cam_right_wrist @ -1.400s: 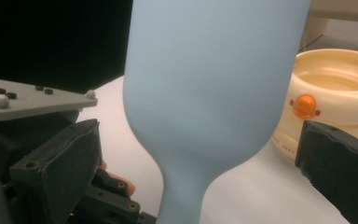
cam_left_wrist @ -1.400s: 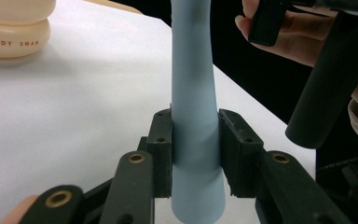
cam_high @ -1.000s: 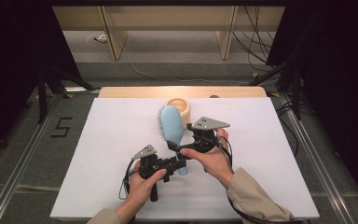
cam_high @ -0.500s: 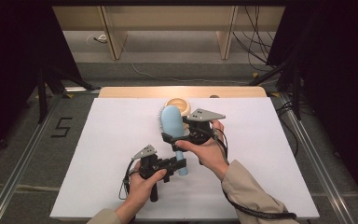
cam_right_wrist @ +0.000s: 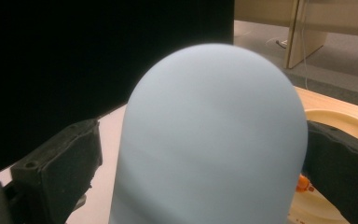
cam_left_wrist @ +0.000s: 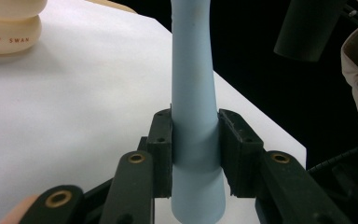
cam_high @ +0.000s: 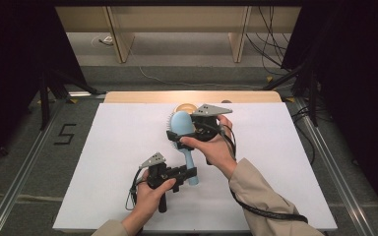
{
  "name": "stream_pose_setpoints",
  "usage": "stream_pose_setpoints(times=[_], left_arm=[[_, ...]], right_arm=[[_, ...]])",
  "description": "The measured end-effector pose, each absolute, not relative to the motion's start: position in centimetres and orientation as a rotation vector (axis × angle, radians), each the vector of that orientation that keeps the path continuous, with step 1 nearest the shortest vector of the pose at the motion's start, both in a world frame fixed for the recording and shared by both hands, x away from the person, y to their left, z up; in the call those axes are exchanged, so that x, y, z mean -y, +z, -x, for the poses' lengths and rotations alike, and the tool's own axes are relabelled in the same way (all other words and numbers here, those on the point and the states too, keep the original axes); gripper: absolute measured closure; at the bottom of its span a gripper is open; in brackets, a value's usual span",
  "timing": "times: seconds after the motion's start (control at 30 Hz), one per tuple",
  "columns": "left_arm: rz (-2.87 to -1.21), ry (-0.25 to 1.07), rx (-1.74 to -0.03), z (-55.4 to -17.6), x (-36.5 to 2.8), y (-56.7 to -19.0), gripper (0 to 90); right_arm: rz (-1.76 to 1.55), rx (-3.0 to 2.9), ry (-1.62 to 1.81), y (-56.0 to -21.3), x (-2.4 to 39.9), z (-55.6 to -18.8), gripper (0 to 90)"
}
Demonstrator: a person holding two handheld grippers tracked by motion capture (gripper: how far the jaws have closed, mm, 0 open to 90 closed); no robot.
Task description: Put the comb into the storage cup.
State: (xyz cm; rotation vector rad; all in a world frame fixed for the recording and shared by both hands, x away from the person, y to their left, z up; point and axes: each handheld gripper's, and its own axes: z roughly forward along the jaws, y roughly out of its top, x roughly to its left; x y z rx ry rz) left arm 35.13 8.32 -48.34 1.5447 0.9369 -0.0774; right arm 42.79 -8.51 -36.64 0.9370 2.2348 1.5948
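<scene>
A light blue hairbrush (cam_high: 181, 125) stands tilted over the white table (cam_high: 103, 147), head toward the back and handle (cam_left_wrist: 191, 70) toward the front. My left gripper (cam_high: 189, 174) is shut on the lower end of the handle, and in the left gripper view its pads (cam_left_wrist: 161, 140) press on both sides. My right gripper (cam_high: 177, 133) comes in from the right at the brush head. In the right gripper view the rounded head (cam_right_wrist: 209, 140) sits between the jaws. A strip of table shows between the head and the left jaw.
A cream round container (cam_high: 184, 107) sits just behind the brush head; it is also the cream container (cam_left_wrist: 9, 28) with lettering at top left. A wooden strip (cam_high: 142, 97) edges the table's back. The right gripper's cable (cam_high: 266, 211) trails under the sleeve.
My right gripper has moved up and toward the back left, from beside the handle to the brush head. The left gripper and the brush have kept still.
</scene>
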Motion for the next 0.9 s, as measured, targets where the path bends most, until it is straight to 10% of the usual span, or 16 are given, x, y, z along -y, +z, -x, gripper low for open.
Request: stream_pose_setpoints(times=[0.9], left_arm=[[-1.566, -0.063, -0.938, -35.15, -8.27, -48.45, 66.9]], right_arm=[[-1.008, -2.260, 1.574, -36.39, 8.28, -43.66, 18.4]])
